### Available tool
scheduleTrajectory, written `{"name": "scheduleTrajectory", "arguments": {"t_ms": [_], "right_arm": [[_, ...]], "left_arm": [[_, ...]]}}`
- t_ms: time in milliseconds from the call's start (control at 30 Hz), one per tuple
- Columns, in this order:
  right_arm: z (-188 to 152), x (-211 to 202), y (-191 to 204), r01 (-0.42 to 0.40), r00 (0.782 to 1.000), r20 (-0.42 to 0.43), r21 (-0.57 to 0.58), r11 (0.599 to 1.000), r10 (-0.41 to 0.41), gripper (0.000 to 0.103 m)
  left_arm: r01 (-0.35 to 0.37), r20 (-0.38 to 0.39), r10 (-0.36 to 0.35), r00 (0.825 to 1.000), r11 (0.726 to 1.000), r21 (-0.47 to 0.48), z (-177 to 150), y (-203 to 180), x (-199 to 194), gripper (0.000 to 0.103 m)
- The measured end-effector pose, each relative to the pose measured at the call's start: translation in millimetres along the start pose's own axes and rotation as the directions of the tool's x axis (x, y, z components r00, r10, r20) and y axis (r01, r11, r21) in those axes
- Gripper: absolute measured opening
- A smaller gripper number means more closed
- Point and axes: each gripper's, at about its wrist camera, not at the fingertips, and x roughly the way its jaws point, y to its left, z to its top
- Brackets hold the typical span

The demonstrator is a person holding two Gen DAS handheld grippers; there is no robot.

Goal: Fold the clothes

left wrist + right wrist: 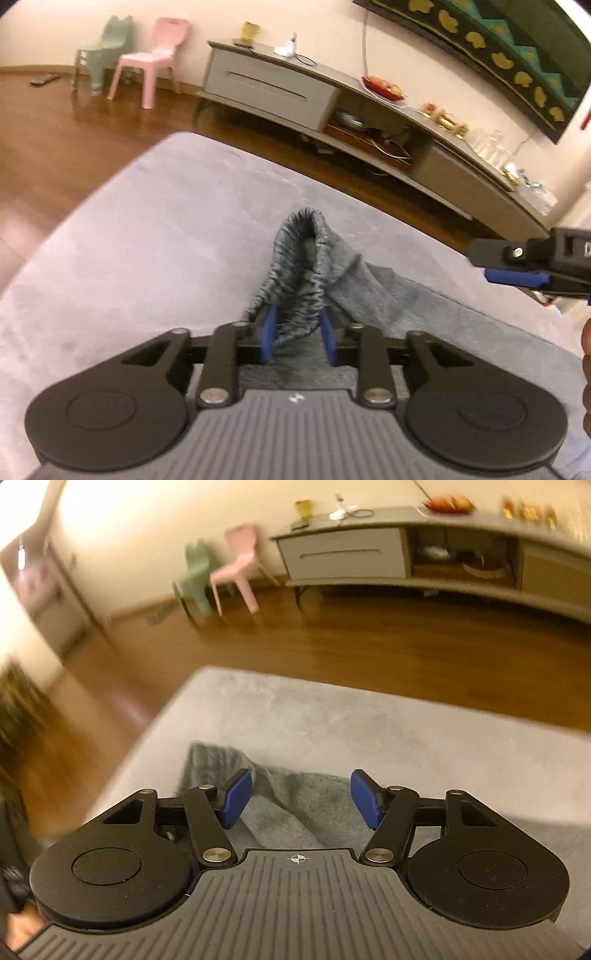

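Left claw point(298, 338) seemingly gripping bunched grey garment point(303, 266), right claw point(301, 799) open above it.

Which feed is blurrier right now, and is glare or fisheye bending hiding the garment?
Right wrist view: motion-smeared, worst on the chairs and left edge; the garment is soft but readable. Left wrist view: sharper, waistband crisp, cabinet bowed by the fisheye. Warm dim light, no glare on the cloth.

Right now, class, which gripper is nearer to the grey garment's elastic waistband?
Left. The left gripper has the bunched elastic waistband between its blue pads. The right gripper hangs open above plainer grey cloth, with the waistband off to its left.
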Motion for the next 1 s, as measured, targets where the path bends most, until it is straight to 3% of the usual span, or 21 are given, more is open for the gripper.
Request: {"name": "scheduleTrajectory", "arguments": {"t_ms": [100, 200, 233, 300, 433, 533, 600, 700, 733, 767, 800, 867, 900, 933, 1000], "right_arm": [[-7, 22, 13, 0.041, 0.997, -0.056, -0.087, 0.995, -0.046, 0.049], [-17, 63, 19, 0.206, 0.969, -0.08, -0.245, 0.947, -0.232, 0.042], [-20, 77, 21, 0.259, 0.952, -0.08, -0.296, 0.919, -0.294, 0.048], [-10, 87, 8, 0.316, 0.94, -0.039, -0.262, 0.912, -0.338, 0.049], [12, 99, -13, 0.339, 0.935, -0.022, -0.243, 0.909, -0.354, 0.053], [15, 74, -19, 0.316, 0.949, 0.044, -0.197, 0.928, -0.313, 0.043], [8, 54, -23, 0.235, 0.972, 0.022, -0.165, 0.958, -0.235, 0.043], [-8, 62, -24, 0.246, 0.966, -0.019, -0.254, 0.935, -0.259, 0.039], [-14, 66, -24, 0.253, 0.962, -0.03, -0.287, 0.924, -0.272, 0.033], [-19, 70, -24, 0.258, 0.958, -0.041, -0.319, 0.912, -0.285, 0.042], [-15, 78, -26, 0.354, 0.928, 0.018, -0.348, 0.868, -0.372, 0.043], [0, 87, -36, 0.454, 0.886, 0.059, -0.307, 0.836, -0.46, 0.043], [6, 84, -40, 0.451, 0.889, 0.049, -0.258, 0.854, -0.455, 0.035], [9, 72, -43, 0.427, 0.903, 0.05, -0.201, 0.882, -0.426, 0.034], [4, 35, -42, 0.315, 0.949, 0.075, -0.144, 0.938, -0.307, 0.034]], "left_arm": [[-0.007, -0.005, 0.007, 1.0, 0.999, 0.05, -2, -4, -8, 0.031], [-0.01, -0.034, 0.016, 0.999, 0.986, 0.165, -12, -14, -6, 0.034], [-0.028, -0.039, 0.036, 0.999, 0.98, 0.197, -15, -14, -2, 0.034], [-0.061, -0.048, 0.076, 0.996, 0.963, 0.261, -21, -16, 6, 0.034], [-0.08, -0.051, 0.1, 0.994, 0.95, 0.301, -20, -19, 13, 0.034], [-0.09, -0.046, 0.108, 0.993, 0.95, 0.299, -18, -21, 16, 0.035], [-0.089, -0.047, 0.108, 0.993, 0.949, 0.303, -19, -21, 16, 0.035], [-0.091, -0.051, 0.112, 0.992, 0.947, 0.309, -18, -21, 16, 0.036], [-0.096, -0.053, 0.118, 0.992, 0.945, 0.311, -18, -21, 16, 0.036], [-0.107, -0.055, 0.131, 0.99, 0.941, 0.32, -19, -22, 16, 0.036], [-0.124, -0.056, 0.151, 0.987, 0.935, 0.333, -20, -25, 15, 0.037], [-0.16, -0.066, 0.195, 0.979, 0.922, 0.354, -21, -31, 13, 0.039], [-0.168, -0.065, 0.204, 0.977, 0.92, 0.354, -20, -33, 8, 0.039], [-0.169, -0.055, 0.201, 0.978, 0.92, 0.353, -19, -36, 0, 0.037], [-0.158, -0.035, 0.182, 0.983, 0.924, 0.349, -17, -41, -18, 0.037]]}}
